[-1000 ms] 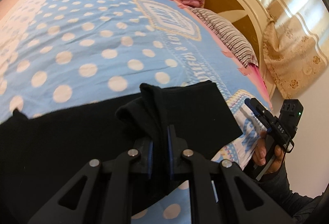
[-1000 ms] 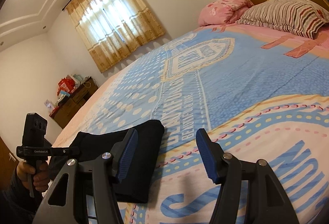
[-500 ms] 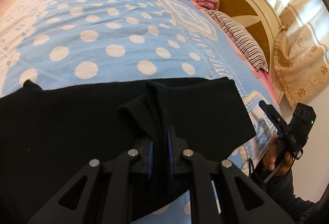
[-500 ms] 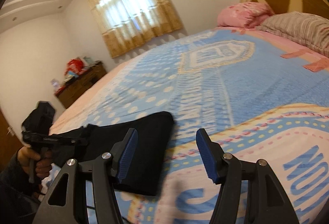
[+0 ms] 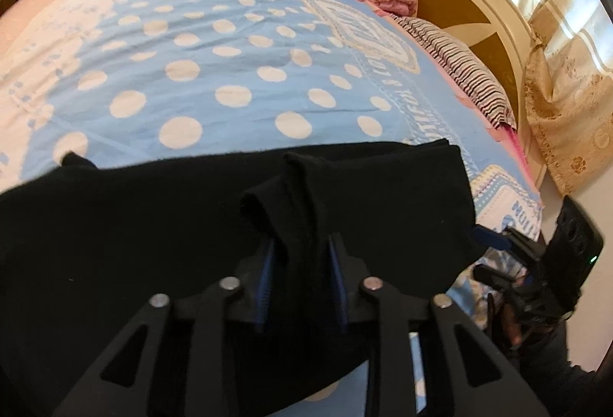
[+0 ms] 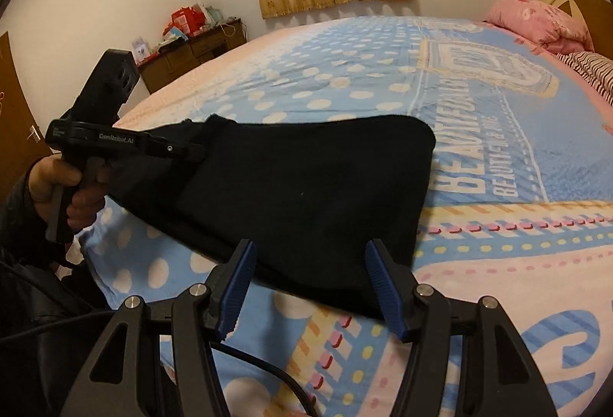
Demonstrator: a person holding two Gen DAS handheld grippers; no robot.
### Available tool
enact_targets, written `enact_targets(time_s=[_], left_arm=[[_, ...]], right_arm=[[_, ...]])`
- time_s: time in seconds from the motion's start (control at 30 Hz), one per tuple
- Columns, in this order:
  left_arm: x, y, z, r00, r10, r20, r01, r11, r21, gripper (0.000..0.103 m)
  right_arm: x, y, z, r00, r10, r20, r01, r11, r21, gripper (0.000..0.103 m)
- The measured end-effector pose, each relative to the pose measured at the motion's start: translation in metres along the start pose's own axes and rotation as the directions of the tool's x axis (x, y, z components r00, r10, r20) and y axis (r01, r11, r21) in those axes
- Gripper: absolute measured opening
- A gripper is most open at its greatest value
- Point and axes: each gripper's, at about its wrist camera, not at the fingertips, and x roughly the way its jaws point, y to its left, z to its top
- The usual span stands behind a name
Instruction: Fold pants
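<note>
Now the black pants (image 6: 306, 187) lie on the near part of the bed (image 6: 383, 80), over the blue dotted bedspread (image 5: 214, 53). The left gripper (image 5: 302, 264) has its fingers closed on a bunched fold of the pants. The right gripper (image 6: 308, 283) keeps its fingers wide apart, just at the near edge of the pants.

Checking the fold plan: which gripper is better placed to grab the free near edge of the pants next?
Right. The right gripper is open, straddling the near edge of the pants; the left gripper is already shut on a bunch of them.

Black pants (image 6: 306, 187) lie on the bed (image 5: 230, 45) (polka-dot cover).
</note>
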Motion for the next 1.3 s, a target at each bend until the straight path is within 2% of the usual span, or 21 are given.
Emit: enact_targets(time_s=[0.07,0.23,0.33,0.4,0.47,0.53,0.67,0.73,0.87,0.97,1.07,1.3], left_arm=[[-0.002,0.001,0.000,0.999,0.034,0.016,-0.034,0.999,0.011,0.046],[0.002,0.006,-0.003,0.999,0.050,0.009,-0.050,0.999,0.002,0.048],[0.002,0.005,-0.004,0.998,0.055,0.011,-0.055,0.998,0.005,0.049],[0.002,0.006,-0.004,0.999,0.050,0.012,-0.050,0.999,-0.001,0.049],[0.001,0.006,-0.005,0.999,0.040,0.015,-0.040,0.999,-0.006,0.051],[-0.001,0.007,-0.005,0.999,0.029,0.016,-0.029,0.999,-0.015,0.051],[-0.014,0.012,-0.003,0.999,0.033,0.042,-0.032,0.999,-0.033,0.056],[-0.024,0.017,-0.002,0.997,0.044,0.069,-0.041,0.998,-0.046,0.065],[-0.043,0.028,-0.002,0.982,0.139,0.127,-0.134,0.990,-0.049,0.078],[-0.048,0.037,-0.003,0.969,0.206,0.136,-0.200,0.978,-0.053,0.078],[-0.050,0.049,-0.006,0.967,0.222,0.127,-0.213,0.974,-0.081,0.078],[-0.054,0.067,-0.012,0.961,0.248,0.124,-0.235,0.966,-0.109,0.078]], right_arm=[[-0.009,-0.001,0.009,0.999,0.031,0.039,-0.032,0.999,0.021,0.061],[-0.013,-0.002,0.039,0.994,0.013,0.111,-0.019,0.999,0.049,0.061],[0.007,-0.008,0.054,0.998,0.003,0.070,-0.009,0.997,0.077,0.061],[0.028,-0.019,0.058,1.000,-0.014,0.015,0.012,0.993,0.114,0.061],[0.052,-0.034,0.054,0.996,-0.036,-0.079,0.049,0.984,0.170,0.061],[0.049,-0.039,0.054,0.999,-0.010,-0.053,0.021,0.977,0.212,0.062],[0.034,-0.030,0.060,0.999,-0.031,-0.018,0.034,0.977,0.209,0.062],[0.033,-0.016,0.065,0.999,-0.032,-0.014,0.034,0.985,0.172,0.062],[0.042,0.026,0.076,1.000,-0.006,-0.024,0.007,0.998,0.058,0.062],[0.058,0.060,0.082,0.998,0.047,-0.049,-0.049,0.998,-0.030,0.062],[0.077,0.087,0.084,0.996,0.057,-0.067,-0.063,0.994,-0.094,0.062],[0.111,0.115,0.083,0.988,0.105,-0.112,-0.117,0.988,-0.105,0.062]])
